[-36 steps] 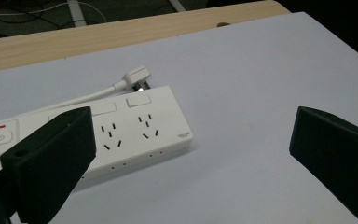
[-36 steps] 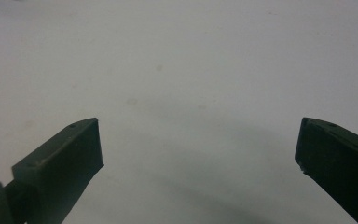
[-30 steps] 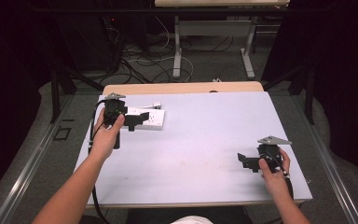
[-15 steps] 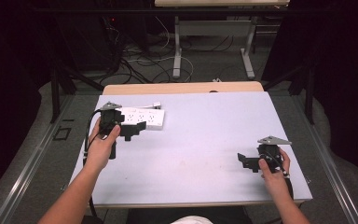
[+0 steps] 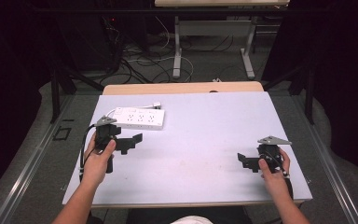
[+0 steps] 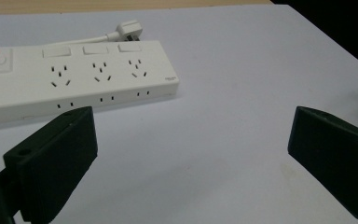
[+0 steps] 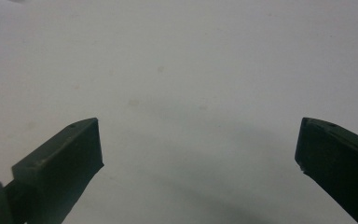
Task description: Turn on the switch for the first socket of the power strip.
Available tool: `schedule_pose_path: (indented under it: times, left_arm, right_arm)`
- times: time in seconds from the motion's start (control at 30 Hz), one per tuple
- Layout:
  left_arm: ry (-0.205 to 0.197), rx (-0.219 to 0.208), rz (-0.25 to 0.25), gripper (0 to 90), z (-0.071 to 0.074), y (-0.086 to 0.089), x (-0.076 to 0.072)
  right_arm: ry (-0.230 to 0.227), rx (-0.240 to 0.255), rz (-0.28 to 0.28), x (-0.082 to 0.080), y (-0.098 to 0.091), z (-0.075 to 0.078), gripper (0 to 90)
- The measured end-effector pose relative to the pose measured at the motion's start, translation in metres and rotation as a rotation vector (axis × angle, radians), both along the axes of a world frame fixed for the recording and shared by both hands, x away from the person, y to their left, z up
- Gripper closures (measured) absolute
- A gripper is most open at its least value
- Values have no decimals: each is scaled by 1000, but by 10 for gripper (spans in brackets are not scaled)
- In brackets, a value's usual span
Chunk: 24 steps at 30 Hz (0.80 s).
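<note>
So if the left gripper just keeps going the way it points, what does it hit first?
Probably nothing: the left gripper aims across bare table, its open jaws passing just beside the power strip, though depth is hard to judge.

power strip (image 5: 139, 118) far-left on table (image 5: 205, 126); left gripper (image 5: 129, 142) just before it; right gripper (image 5: 247, 162) near-right

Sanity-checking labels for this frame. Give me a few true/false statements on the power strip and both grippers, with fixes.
1. The power strip lies flat on the table. True.
2. The left gripper is shut on the strip. False: its jaws stand wide apart, the strip beyond them, untouched.
3. The strip has three socket groups and a switch with a red mark at one end. True.
4. The right gripper holds the plug. False: it is open over bare table; the plug lies behind the strip.
5. Something is plugged into the strip. False: all sockets are free.
</note>
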State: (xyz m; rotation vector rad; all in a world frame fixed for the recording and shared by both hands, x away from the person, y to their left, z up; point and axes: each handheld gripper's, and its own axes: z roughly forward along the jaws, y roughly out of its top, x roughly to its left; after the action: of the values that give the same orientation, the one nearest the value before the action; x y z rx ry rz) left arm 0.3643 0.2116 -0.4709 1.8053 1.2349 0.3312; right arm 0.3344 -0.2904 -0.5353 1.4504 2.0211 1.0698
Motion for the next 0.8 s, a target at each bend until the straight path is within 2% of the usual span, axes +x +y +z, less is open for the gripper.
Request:
schedule_pose_path:
  times: [0.17,0.47,0.57,0.7,0.8]
  left_arm:
    - [6,-12,14,20,-8,3,-4]
    - [4,1,29,24,-20,11,-7]
    - [4,2,41,26,-24,14,-7]
    - [-4,29,56,26,-29,20,-7]
    - [5,26,74,26,-33,24,-6]
  right_arm:
    - [1,1,-1,0,0,0,1]
    - [2,-4,4,0,0,0,1]
    - [2,-6,7,0,0,0,1]
    - [1,-1,6,0,1,0,1]
    - [1,-3,7,0,1,0,1]
